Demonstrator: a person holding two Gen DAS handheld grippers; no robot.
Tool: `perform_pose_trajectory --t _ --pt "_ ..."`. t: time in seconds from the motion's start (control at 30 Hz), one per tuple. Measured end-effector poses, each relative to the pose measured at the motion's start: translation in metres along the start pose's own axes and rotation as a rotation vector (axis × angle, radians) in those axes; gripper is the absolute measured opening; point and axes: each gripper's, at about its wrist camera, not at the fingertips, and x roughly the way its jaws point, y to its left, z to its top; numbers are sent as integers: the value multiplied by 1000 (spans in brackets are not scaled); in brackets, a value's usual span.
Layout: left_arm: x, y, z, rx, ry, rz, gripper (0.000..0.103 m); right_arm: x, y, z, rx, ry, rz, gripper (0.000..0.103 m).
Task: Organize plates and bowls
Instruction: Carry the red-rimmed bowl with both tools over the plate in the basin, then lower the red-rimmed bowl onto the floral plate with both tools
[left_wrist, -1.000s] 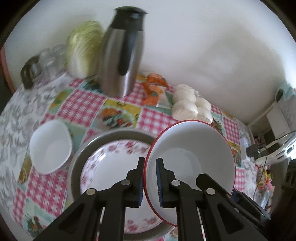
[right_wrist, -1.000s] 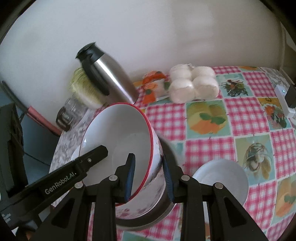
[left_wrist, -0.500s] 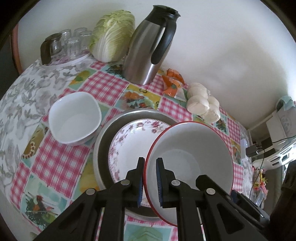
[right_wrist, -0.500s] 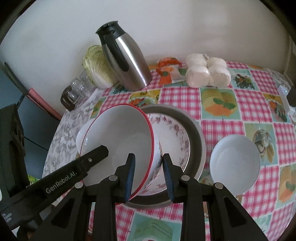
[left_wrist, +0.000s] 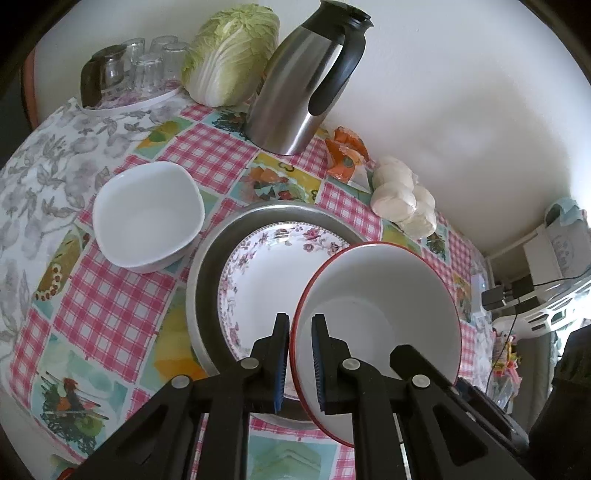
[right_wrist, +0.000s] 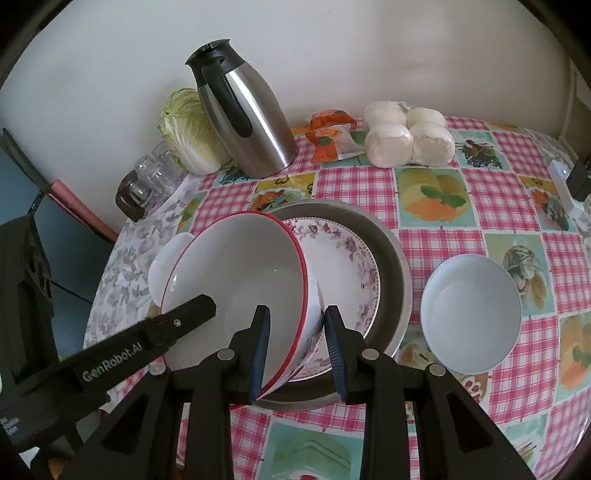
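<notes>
A white bowl with a red rim (left_wrist: 380, 295) (right_wrist: 240, 280) hangs tilted over a floral plate (left_wrist: 273, 280) (right_wrist: 343, 266), which lies in a grey metal pan (left_wrist: 207, 266) (right_wrist: 399, 258). My left gripper (left_wrist: 297, 362) is shut on the bowl's left rim. Its fingers (right_wrist: 147, 343) also show in the right wrist view. My right gripper (right_wrist: 297, 347) is shut on the bowl's right wall, one pad inside and one outside. Whether the bowl's base touches the plate is hidden. A white square bowl (left_wrist: 147, 214) (right_wrist: 162, 262) sits left of the pan, and a white round bowl (right_wrist: 471, 314) sits right of it.
Along the wall stand a steel thermos (left_wrist: 310, 81) (right_wrist: 251, 118), a cabbage (left_wrist: 229, 51), a tray of glasses (left_wrist: 136, 62), an orange packet (left_wrist: 345, 155) and bagged white buns (left_wrist: 402, 199) (right_wrist: 406, 140). A checked cloth covers the round table (right_wrist: 461, 221).
Both grippers, still holding the bowl, drew back from the thermos and wall, so the pan and both small white bowls came fully into view. Almost nothing moved in the last half second.
</notes>
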Motion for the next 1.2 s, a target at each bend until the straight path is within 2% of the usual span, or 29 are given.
perform_pose_trajectory --t 0.37,0.57,1.2 --pt "0 16 14 -59 10 -80 13 1 3 12 15 -35 31 32" --pt "13 27 21 -101 35 -101 14 19 -1 15 44 -11 40 32" --pt "56 30 26 -99 104 -74 20 62 -21 16 87 67 -5 32"
